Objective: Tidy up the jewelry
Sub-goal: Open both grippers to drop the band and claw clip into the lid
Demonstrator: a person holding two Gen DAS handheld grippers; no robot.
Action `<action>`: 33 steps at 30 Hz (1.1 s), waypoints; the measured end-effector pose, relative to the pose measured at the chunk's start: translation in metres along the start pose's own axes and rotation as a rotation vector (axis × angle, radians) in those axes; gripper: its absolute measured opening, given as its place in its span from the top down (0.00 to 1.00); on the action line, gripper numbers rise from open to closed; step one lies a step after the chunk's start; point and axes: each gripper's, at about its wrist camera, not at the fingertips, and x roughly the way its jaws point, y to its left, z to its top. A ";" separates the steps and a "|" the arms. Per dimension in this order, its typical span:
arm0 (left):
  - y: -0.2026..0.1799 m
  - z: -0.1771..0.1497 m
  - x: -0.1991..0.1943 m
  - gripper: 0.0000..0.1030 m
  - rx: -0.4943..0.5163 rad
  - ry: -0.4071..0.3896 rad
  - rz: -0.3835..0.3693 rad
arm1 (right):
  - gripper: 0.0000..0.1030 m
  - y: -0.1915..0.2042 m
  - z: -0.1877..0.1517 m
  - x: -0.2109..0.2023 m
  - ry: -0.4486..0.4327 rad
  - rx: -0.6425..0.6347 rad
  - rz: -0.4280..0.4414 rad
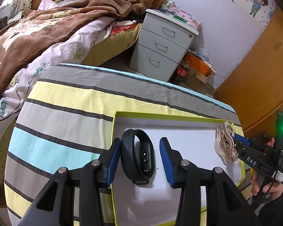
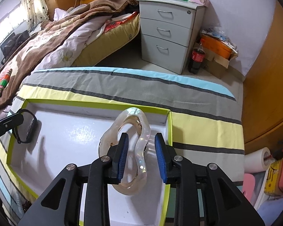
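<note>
A white tray with a lime-green rim point(image 1: 141, 114) point(image 2: 96, 104) lies on a striped cloth. A black fitness band point(image 1: 138, 156) point(image 2: 27, 127) lies inside the tray at its left end. My left gripper point(image 1: 139, 160) is open, its blue pads on either side of the band, not pinching it. A clear pinkish hair claw clip point(image 2: 131, 150) point(image 1: 225, 145) sits at the tray's right end. My right gripper point(image 2: 142, 159) is open around the clip, its pads apart from it; it also shows in the left wrist view point(image 1: 235, 138).
The striped cloth point(image 1: 75, 101) point(image 2: 198, 101) covers the table. Behind it are a bed with a brown blanket point(image 1: 37, 37), a grey drawer unit point(image 1: 160, 43) point(image 2: 169, 32), a cola bottle point(image 2: 197, 56) and a wooden wardrobe point(image 2: 269, 75).
</note>
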 end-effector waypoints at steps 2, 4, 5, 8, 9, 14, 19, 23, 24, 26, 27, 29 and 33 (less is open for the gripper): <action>0.000 0.000 -0.002 0.51 -0.006 -0.007 0.002 | 0.64 -0.001 -0.001 -0.003 -0.006 0.006 0.006; -0.002 -0.001 -0.006 0.46 -0.002 -0.016 -0.001 | 0.59 -0.001 -0.001 -0.005 -0.010 0.008 0.010; -0.004 -0.001 -0.008 0.43 0.008 -0.020 0.003 | 0.59 -0.001 -0.001 -0.007 -0.013 0.007 0.012; -0.007 -0.001 -0.012 0.43 0.017 -0.024 0.007 | 0.58 -0.001 -0.002 -0.011 -0.025 0.007 0.006; -0.007 0.000 -0.013 0.43 0.015 -0.024 0.005 | 0.58 0.000 -0.002 -0.013 -0.030 0.008 0.004; -0.005 -0.002 -0.017 0.42 0.004 -0.026 -0.002 | 0.58 -0.002 -0.003 -0.019 -0.043 0.018 0.003; -0.006 -0.007 -0.030 0.37 0.012 -0.037 -0.006 | 0.58 -0.003 -0.008 -0.032 -0.071 0.020 -0.001; -0.011 -0.014 -0.043 0.34 0.030 -0.052 -0.022 | 0.58 -0.004 -0.016 -0.048 -0.105 0.029 0.009; -0.012 -0.017 -0.048 0.33 0.037 -0.055 -0.025 | 0.58 -0.003 -0.019 -0.053 -0.116 0.029 0.010; -0.012 -0.023 -0.056 0.31 0.046 -0.064 -0.036 | 0.58 -0.003 -0.027 -0.064 -0.138 0.026 0.015; -0.012 -0.027 -0.059 0.31 0.051 -0.064 -0.038 | 0.58 -0.002 -0.031 -0.068 -0.145 0.026 0.017; -0.012 -0.033 -0.065 0.30 0.062 -0.063 -0.040 | 0.58 -0.002 -0.039 -0.075 -0.154 0.028 0.024; -0.010 -0.048 -0.079 0.30 0.062 -0.078 -0.051 | 0.58 -0.001 -0.060 -0.089 -0.165 0.023 0.039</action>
